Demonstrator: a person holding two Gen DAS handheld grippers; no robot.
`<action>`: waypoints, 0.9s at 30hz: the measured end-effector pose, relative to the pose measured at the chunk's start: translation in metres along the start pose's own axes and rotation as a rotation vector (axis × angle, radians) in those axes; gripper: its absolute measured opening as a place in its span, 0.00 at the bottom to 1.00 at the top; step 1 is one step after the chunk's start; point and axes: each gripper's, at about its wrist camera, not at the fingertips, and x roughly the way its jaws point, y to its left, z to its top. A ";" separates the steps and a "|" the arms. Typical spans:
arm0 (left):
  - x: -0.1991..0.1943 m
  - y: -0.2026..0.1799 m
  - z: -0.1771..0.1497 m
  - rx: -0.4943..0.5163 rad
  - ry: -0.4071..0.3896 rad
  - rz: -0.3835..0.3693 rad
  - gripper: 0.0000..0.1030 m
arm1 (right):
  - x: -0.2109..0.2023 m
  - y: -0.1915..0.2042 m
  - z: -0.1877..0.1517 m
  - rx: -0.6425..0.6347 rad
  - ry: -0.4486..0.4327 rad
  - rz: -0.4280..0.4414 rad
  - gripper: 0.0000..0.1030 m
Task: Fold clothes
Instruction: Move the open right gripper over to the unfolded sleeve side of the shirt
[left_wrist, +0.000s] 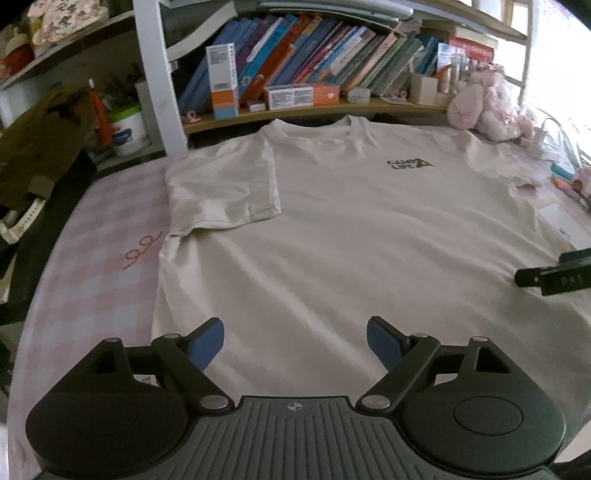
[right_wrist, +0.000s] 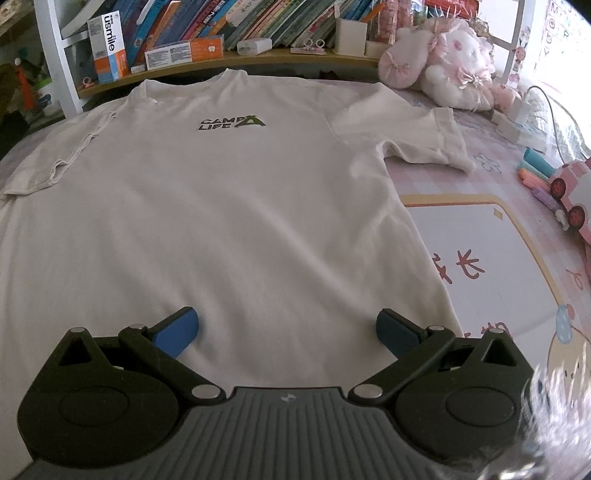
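The left gripper (left_wrist: 295, 341) hangs over the lower part of a white T-shirt (left_wrist: 332, 229), its blue pads (left_wrist: 207, 341) spread wide with nothing between them but the cloth lying flat beneath. The right gripper (right_wrist: 287, 332) hangs likewise over the shirt's hem, pads (right_wrist: 177, 332) spread apart and pinching nothing; in the left wrist view a black part of it shows at about 3 o'clock. The T-shirt lies face up on a pink checked cloth (left_wrist: 92, 266), collar toward 12 o'clock, with a small dark "CAMP LIFE" logo (right_wrist: 231, 123) on the chest. In the left wrist view the sleeve (left_wrist: 221, 184) at 10 o'clock lies folded inward over the body of the shirt; in the right wrist view the other sleeve (right_wrist: 428, 140), at 2 o'clock, lies spread flat outward on the cloth. Beyond the collar, at 12 o'clock, a curved wooden shelf (left_wrist: 314, 110) holds a row of leaning books (left_wrist: 314, 48) and some orange-and-white boxes (left_wrist: 223, 81). At 1 o'clock in the right wrist view sits a pink and white plush toy (right_wrist: 454, 59), with a white charger and cable (right_wrist: 517, 110) just beside it. At 3 o'clock a printed mat (right_wrist: 491, 266) with red characters lies just beside the shirt's edge, and near it are coloured markers (right_wrist: 535, 173) and a pink toy car (right_wrist: 572, 192).
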 end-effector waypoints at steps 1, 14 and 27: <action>0.000 -0.003 0.002 -0.003 0.003 0.011 0.85 | 0.000 0.000 0.001 -0.010 -0.001 0.000 1.00; 0.004 -0.082 0.025 -0.024 0.033 0.157 0.85 | -0.028 -0.039 0.024 -0.147 -0.150 0.129 1.00; 0.009 -0.172 0.044 0.001 0.008 0.187 0.85 | -0.016 -0.105 0.031 -0.142 -0.138 0.207 1.00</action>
